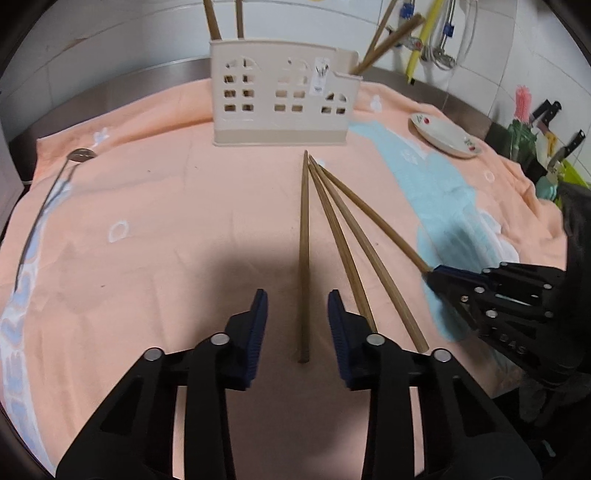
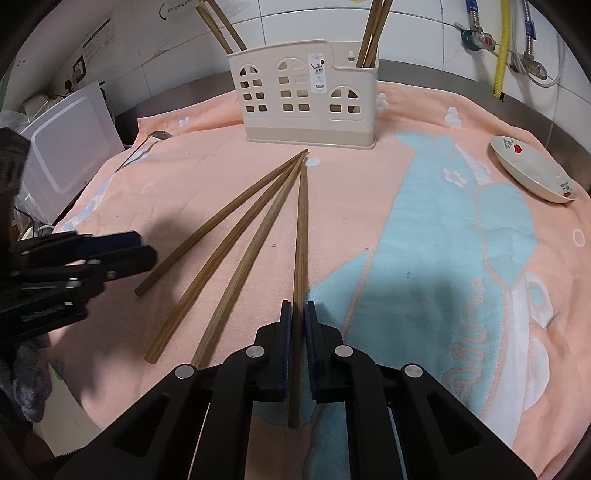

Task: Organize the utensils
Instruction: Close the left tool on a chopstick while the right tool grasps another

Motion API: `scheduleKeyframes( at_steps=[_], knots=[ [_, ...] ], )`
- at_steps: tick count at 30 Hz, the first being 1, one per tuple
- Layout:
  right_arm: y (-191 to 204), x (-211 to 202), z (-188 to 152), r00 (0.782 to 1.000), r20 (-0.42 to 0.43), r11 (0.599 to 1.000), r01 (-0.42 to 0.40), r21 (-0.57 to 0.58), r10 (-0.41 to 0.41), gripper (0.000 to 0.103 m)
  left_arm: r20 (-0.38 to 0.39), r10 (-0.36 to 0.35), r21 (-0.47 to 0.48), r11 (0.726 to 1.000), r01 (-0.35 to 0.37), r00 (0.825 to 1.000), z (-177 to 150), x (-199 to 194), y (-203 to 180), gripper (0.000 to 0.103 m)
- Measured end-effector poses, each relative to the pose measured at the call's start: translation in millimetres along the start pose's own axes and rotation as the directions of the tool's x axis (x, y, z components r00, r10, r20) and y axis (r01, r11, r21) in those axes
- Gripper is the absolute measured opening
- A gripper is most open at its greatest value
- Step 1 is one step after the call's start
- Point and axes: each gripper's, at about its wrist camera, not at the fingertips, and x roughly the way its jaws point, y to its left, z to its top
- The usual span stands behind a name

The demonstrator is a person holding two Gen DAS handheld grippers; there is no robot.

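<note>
Four wooden chopsticks fan out on the peach towel (image 1: 166, 229), their tips meeting in front of a beige utensil holder (image 1: 284, 96) (image 2: 310, 96). The leftmost chopstick (image 1: 304, 258) lies between the jaws of my left gripper (image 1: 297, 314); its pads stand apart on either side without pressing it. My right gripper (image 2: 298, 314) is shut on the rightmost chopstick (image 2: 301, 236) near its thick end, and also shows at the right of the left wrist view (image 1: 430, 275). The left gripper (image 2: 146, 245) shows at the left edge of the right wrist view. More chopsticks (image 2: 371, 33) stand in the holder's end compartments.
A metal spoon (image 1: 81, 154) (image 2: 159, 134) lies at the towel's far left. A white floral plate (image 1: 447, 138) (image 2: 532, 170) sits at the far right. Knives (image 1: 554, 110) stand beyond the plate, a white appliance (image 2: 70, 147) is off the towel's left side, and pipes run along the tiled wall.
</note>
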Motion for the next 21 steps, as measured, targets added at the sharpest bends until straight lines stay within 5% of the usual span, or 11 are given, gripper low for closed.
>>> scheduleKeyframes(
  at_steps=[8, 21],
  knots=[
    [-2.3, -10.9, 1.9, 1.000, 0.024, 1.000, -0.001, -0.003, 0.001, 0.007, -0.039, -0.032, -0.009, 0.999, 0.031, 0.999, 5.8, 23.0, -0.3, 0.020],
    [-1.9, -26.7, 8.3, 0.998, 0.068, 1.000, 0.001, -0.009, 0.000, 0.007, -0.046, 0.016, 0.009, 1.000, -0.015, 0.999, 11.9, 29.4, -5.2, 0.006]
  ],
)
